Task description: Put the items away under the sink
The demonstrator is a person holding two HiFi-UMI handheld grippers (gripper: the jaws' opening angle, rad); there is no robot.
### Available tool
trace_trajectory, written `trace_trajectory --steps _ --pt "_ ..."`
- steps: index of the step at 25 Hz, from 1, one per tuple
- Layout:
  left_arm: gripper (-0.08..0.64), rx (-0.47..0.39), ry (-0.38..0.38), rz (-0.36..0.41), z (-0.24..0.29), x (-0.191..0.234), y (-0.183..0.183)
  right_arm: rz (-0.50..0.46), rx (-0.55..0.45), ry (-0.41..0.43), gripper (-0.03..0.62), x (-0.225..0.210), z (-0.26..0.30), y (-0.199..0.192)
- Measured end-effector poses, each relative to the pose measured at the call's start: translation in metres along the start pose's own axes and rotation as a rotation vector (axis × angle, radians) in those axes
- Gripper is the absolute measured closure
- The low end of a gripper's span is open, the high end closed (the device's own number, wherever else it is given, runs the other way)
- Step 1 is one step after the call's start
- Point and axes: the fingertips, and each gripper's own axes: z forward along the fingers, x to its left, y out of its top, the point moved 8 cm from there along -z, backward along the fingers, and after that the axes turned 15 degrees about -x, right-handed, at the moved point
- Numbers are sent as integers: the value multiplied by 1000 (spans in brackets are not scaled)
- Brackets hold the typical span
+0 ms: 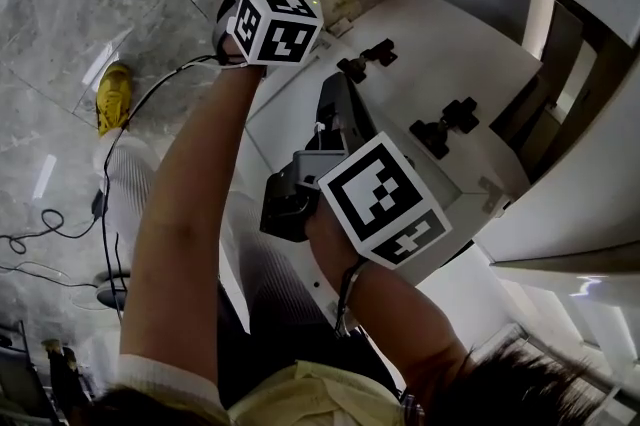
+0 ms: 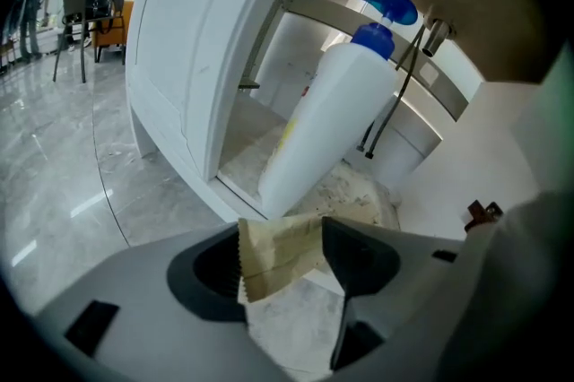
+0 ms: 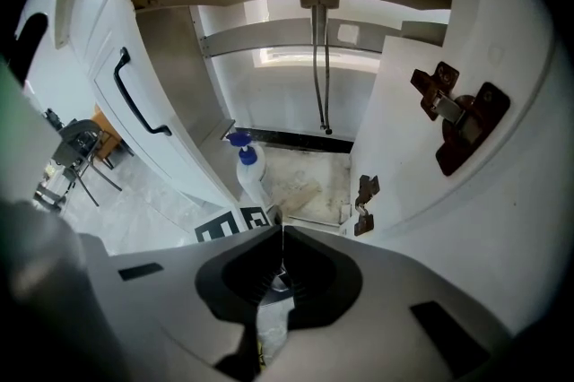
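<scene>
Left tool (image 2: 281,224) open around a brown paper packet (image 2: 278,250) at the sink cabinet (image 2: 360,188) mouth.
We see the packet loose between its jaws, in front of the leaning white spray bottle (image 2: 327,120); our right tool (image 3: 282,232) pinches a thin pale wrapper (image 3: 272,326).

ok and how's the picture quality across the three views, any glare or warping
Head view: dim overall, hinged door brightest. Left gripper view: fisheye bows the left door, glare streaks on the floor, spray bottle sharp. Right gripper view: dark vignetted corners, bright strip at the cabinet's back.
</scene>
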Motion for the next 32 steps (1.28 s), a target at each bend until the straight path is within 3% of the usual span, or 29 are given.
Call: trace_trajectory --steps 4,10,13,15,20,24,29,32 --pt "262 19 -3 -26 4 -9 -4 2 2 -1 565 -1 1 -1" --pt "259 91 -177 3 5 -24 -10 -6 4 -15 565 -4 2 -3" --pt "208 91 -299 83 4 -33 -15 4 12 -23 565 -6 2 -4" --pt "189 123 -338 75 6 -36 -18 -10 5 -12 565 -4 2 -3" --pt "193 82 -199 18 2 -18 -8 -30 -5 0 565 -3 2 -4" --pt "192 107 -200 55 -4 -11 -13 1 7 -13 565 -6 1 -6" --pt "193 47 -202 -30 -30 0 -7 -21 -18 10 565 0 1 -1" --pt "199 19 -250 -70 -51 7 -2 -47 -31 20 565 2 -1 -3"
